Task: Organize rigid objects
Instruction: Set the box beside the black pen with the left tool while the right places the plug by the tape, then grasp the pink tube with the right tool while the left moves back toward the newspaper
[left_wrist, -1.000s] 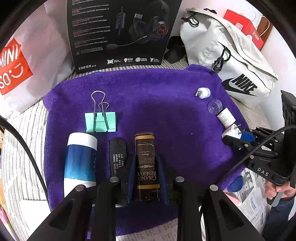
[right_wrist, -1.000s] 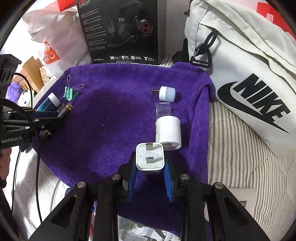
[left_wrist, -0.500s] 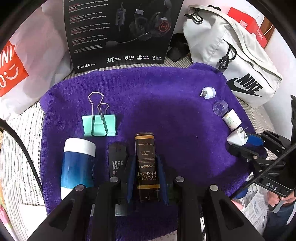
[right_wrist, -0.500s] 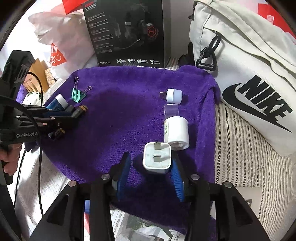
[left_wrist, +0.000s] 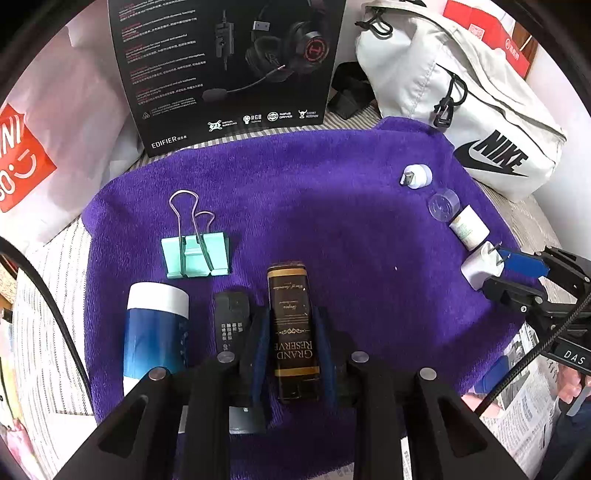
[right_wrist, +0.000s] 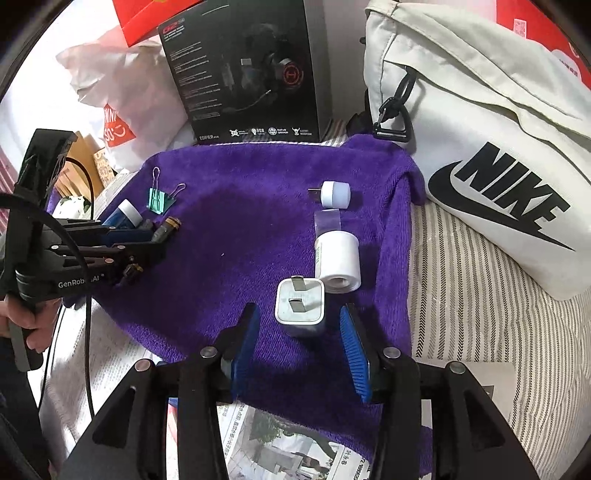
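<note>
A purple towel (left_wrist: 332, 206) is serving as the sorting ground. The lighter (left_wrist: 293, 328) is being gripped by the left gripper (left_wrist: 293, 354) beside the row at left; the charger (right_wrist: 301, 306) is lying between the right gripper's (right_wrist: 301, 343) spread jaws, joining the white column.

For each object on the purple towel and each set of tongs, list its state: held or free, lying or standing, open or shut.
Left tongs: shut on the Grand Reserve bottle.
Grand Reserve bottle: held, lying.
Right tongs: open.
White plug adapter: free, prongs up.
White roll: lying, free.
Green binder clip: lying flat.
Blue tube: lying, capped.
</note>
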